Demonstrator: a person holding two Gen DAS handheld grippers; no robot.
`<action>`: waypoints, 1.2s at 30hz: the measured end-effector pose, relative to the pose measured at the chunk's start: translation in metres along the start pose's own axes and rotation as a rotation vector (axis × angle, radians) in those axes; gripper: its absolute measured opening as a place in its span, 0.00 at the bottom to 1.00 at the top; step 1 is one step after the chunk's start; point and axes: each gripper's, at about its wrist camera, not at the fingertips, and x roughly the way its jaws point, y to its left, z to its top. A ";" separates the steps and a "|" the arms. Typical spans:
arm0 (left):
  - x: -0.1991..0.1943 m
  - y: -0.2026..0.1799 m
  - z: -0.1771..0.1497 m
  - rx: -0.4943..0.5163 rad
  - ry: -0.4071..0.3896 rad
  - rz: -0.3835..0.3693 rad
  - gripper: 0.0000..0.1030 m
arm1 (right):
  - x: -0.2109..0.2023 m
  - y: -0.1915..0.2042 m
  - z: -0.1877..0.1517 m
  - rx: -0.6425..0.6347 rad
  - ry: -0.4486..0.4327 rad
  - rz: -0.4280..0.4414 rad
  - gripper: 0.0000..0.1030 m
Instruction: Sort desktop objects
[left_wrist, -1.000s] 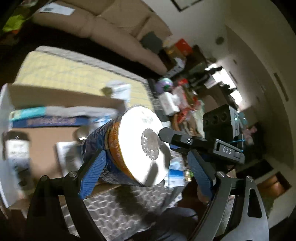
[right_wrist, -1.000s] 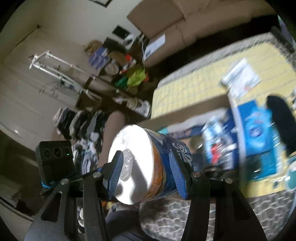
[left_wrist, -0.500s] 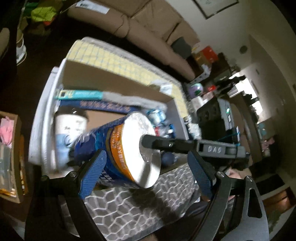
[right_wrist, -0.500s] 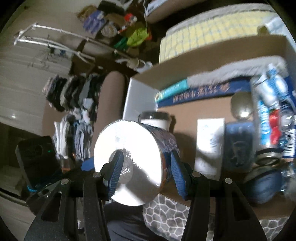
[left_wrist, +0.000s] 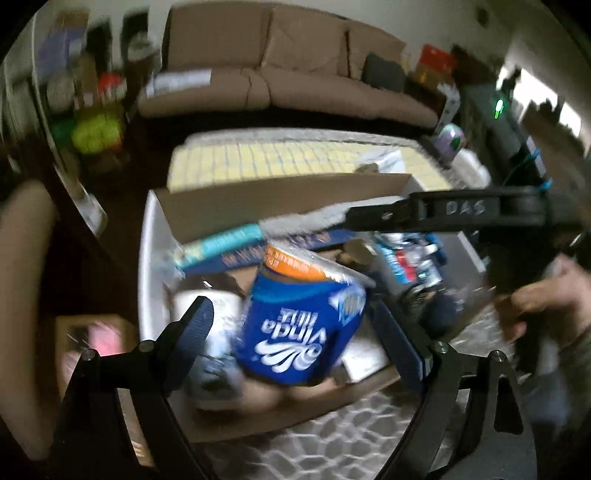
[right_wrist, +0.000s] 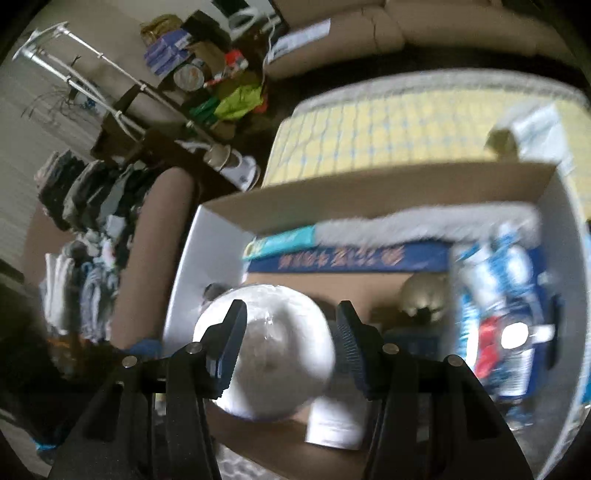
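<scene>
The right gripper (right_wrist: 288, 350) has its jaws spread around the white end of the toilet roll (right_wrist: 267, 350), though blur hides whether the pads still press it; the left gripper (left_wrist: 295, 336) stands wide open, clear of the roll's blue wrapper. The roll sits over the near left corner of the cardboard box (right_wrist: 369, 199), so the step looks like dropping it in. Next, judging by this, the right gripper, pointing down into the box, should back out upward.

motion blur smears the cardboard box (right_wrist: 373, 199) and its contents; the print on the blue book (right_wrist: 354, 260) is unreadable. the tissue roll (right_wrist: 269, 350) hides whatever stands behind it, and the right gripper (right_wrist: 290, 347) shows no clear contact with it.
</scene>
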 end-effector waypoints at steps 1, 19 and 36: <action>-0.002 -0.003 0.002 0.031 -0.014 0.026 0.86 | -0.007 0.001 -0.003 -0.017 -0.017 -0.009 0.55; -0.037 -0.045 -0.004 0.109 -0.078 0.069 0.88 | -0.074 -0.001 -0.057 -0.102 -0.118 -0.103 0.70; 0.022 0.041 -0.027 -0.194 -0.094 -0.032 1.00 | -0.041 -0.041 -0.061 -0.113 -0.059 -0.127 0.87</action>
